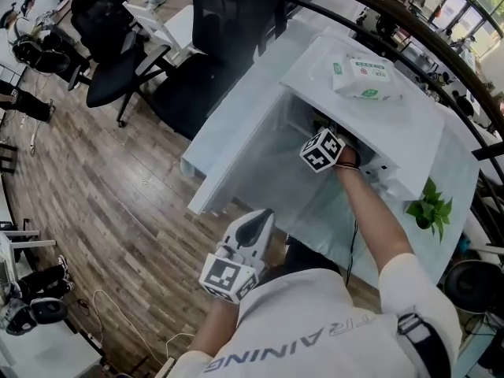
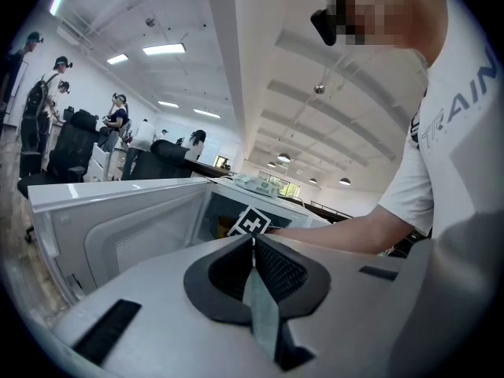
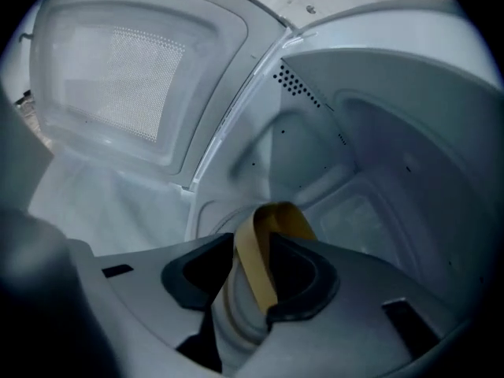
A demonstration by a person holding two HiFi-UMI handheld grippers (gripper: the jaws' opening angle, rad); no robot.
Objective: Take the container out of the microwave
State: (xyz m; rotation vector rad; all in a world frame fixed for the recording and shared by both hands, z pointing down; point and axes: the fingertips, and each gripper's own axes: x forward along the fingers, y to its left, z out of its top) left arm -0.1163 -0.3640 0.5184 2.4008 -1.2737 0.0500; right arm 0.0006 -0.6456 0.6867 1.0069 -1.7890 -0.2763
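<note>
left gripper (image 2: 253,241) closed; right gripper (image 3: 253,244) jaws apart

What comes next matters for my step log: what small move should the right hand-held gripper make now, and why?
Probably close the jaws on the container: the right hand-held gripper is inside the open microwave, jaws apart, and the container's yellowish wall stands between them, not yet pressed.

My head camera looks steeply down on the open microwave (image 1: 394,126), my left gripper (image 2: 253,241) camera faces it from just outside, my right gripper (image 3: 260,246) camera from inside.
</note>
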